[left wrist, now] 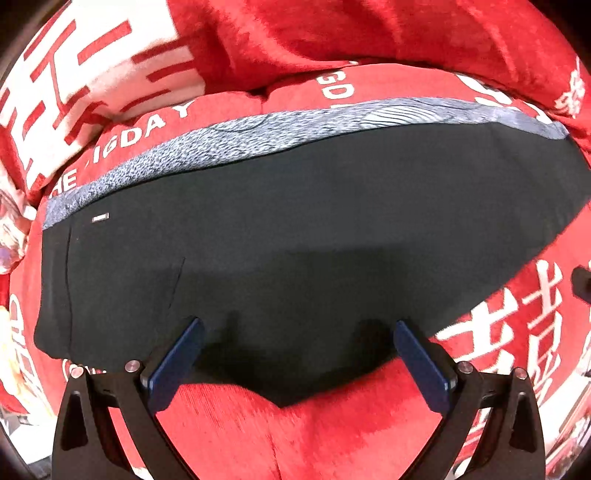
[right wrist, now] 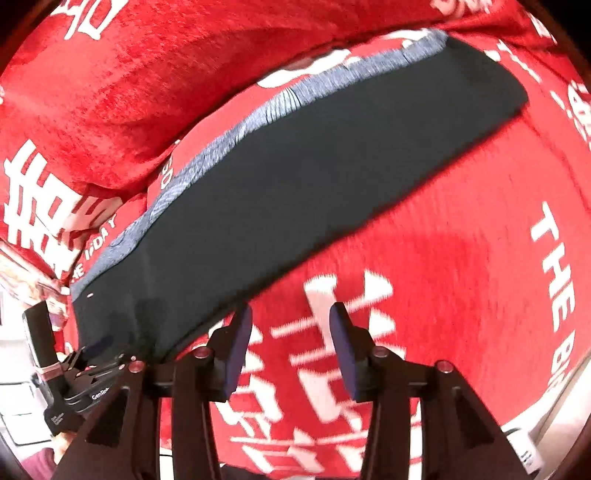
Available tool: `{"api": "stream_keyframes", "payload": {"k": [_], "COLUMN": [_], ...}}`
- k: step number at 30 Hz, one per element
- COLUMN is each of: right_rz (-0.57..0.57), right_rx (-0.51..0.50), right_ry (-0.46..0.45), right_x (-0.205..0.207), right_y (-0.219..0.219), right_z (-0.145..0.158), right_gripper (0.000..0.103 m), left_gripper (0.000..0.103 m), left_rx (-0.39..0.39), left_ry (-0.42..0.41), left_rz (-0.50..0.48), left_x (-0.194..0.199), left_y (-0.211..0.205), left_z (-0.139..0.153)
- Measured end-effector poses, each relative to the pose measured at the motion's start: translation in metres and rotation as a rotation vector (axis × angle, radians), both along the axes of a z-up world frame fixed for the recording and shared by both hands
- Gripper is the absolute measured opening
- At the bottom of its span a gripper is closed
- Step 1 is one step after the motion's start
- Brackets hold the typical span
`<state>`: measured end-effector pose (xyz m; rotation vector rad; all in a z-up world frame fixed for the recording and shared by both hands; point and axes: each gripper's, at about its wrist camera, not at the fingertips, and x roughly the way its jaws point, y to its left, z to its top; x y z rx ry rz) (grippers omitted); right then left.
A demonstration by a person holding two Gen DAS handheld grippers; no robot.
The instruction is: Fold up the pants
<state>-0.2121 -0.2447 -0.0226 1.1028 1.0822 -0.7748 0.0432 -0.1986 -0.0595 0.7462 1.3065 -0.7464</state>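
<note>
The black pants (left wrist: 295, 236) lie flat on a red blanket, with a grey mottled inner layer (left wrist: 207, 140) showing along their far edge. My left gripper (left wrist: 295, 328) is open, its blue pads hovering over the near edge of the pants and holding nothing. In the right wrist view the pants (right wrist: 295, 177) stretch diagonally from lower left to upper right. My right gripper (right wrist: 291, 317) is open and empty over the red blanket, just right of the pants' near edge. The left gripper's body (right wrist: 74, 369) shows at the lower left there.
The red blanket (left wrist: 332, 424) with white lettering covers the whole surface. A red and white cushion (left wrist: 92, 74) lies behind the pants at the far left, with bunched red fabric (left wrist: 369, 33) along the back.
</note>
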Motion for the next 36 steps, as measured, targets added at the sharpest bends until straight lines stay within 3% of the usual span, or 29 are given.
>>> {"api": "stream_keyframes", "payload": {"k": [10,25,36], "right_rz": [-0.070,-0.117,-0.183], "right_rx": [0.087,0.138,0.134], "right_ry": [-0.012,-0.042,-0.087], "right_x": [-0.040,-0.092,-0.126], "right_y": [0.010,-0.045,-0.094], "right_z": [-0.005,-0.008,-0.012], "right_gripper": [0.057,0.061,0.061], "left_gripper": [0.103,0.103,0.103], "left_rx": [0.031,0.074,0.068], "left_ry": [0.013,0.032,0.015], "left_rz": [-0.060,-0.130,-0.134], "left_x": [-0.051,-0.113,-0.127], "left_y": [0.008,-0.069,-0.124], "left_z": [-0.010,-0.012,-0.010]}}
